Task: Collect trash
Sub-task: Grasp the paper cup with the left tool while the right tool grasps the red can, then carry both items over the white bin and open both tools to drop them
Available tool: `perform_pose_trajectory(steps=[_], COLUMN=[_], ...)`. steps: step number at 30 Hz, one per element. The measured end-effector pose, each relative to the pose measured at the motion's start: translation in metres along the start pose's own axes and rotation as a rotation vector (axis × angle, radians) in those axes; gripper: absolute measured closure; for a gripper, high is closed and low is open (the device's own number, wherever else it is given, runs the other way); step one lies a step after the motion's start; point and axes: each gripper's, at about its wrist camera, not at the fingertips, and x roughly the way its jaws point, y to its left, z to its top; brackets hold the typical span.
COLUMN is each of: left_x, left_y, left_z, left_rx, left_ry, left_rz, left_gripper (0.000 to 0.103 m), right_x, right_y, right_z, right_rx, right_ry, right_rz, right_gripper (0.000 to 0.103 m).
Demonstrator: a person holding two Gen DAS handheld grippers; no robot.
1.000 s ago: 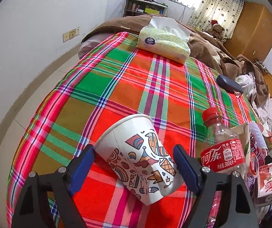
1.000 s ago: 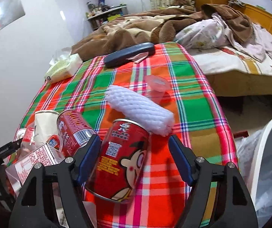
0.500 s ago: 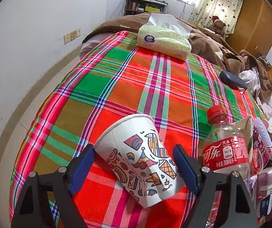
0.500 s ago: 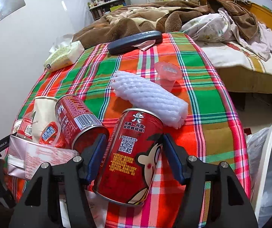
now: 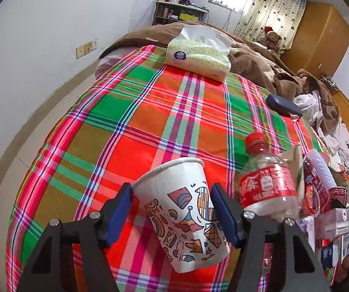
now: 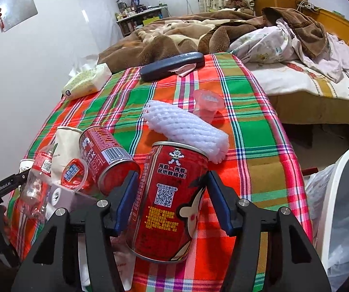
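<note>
In the left wrist view a white paper cup (image 5: 184, 209) with coloured drawings leans on the plaid cloth (image 5: 130, 121). My left gripper (image 5: 170, 192) is closing, and both blue pads touch the cup's sides just under its rim. In the right wrist view a red drink can (image 6: 172, 199) with a cartoon face stands between the fingers of my right gripper (image 6: 172, 182). Those jaws are closing too, with the pads against the can's sides.
A clear cola bottle (image 5: 267, 187), a second red can (image 6: 104, 155), cartons and wrappers crowd the cloth between the grippers. White foam netting (image 6: 186, 129), a pink plastic cup (image 6: 208, 104), a dark case (image 6: 172, 65) and a tissue pack (image 5: 198, 56) lie farther off. A lined white bin (image 6: 340, 194) stands at right.
Both grippers have narrowed: the left pads came in onto the paper cup, the right pads onto the red can. Neither hand has shifted much.
</note>
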Motion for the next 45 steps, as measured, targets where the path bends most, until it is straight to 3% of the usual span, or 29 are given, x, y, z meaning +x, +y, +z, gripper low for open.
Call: perform_pose_trajectory(steps=[6, 9, 13, 19, 23, 33, 45], left_x=[-0.002, 0.0, 0.002, -0.002, -0.012, -0.057, -0.111], left_y=[-0.016, -0.014, -0.018, -0.027, -0.026, -0.041, -0.111], left_z=[-0.012, -0.016, -0.019, -0.024, -0.026, -0.027, -0.032], left_rx=[0.054, 0.022, 0.035, 0.086, 0.067, 0.073, 0.183], left_ry=[0.007, 0.038, 0.047, 0.036, 0.013, -0.076, -0.158], left_rz=[0.023, 0.0, 0.032, 0.062, 0.038, -0.015, -0.138], left_gripper=[0.036, 0.033, 0.032, 0.036, 0.041, 0.041, 0.041], right_x=[-0.007, -0.01, -0.014, -0.018, -0.024, -0.044, -0.082], right_y=[-0.001, -0.003, -0.007, -0.01, -0.013, -0.023, -0.049], right_z=[-0.001, -0.002, -0.002, -0.003, -0.004, -0.006, -0.012], right_rx=[-0.018, -0.017, -0.006, -0.001, 0.004, 0.019, 0.056], right_ry=[-0.015, -0.021, -0.035, -0.051, -0.066, -0.108, -0.174], right_rz=[-0.016, -0.02, -0.017, -0.003, 0.002, 0.027, 0.022], right_gripper=[0.045, 0.045, 0.045, 0.045, 0.046, 0.046, 0.046])
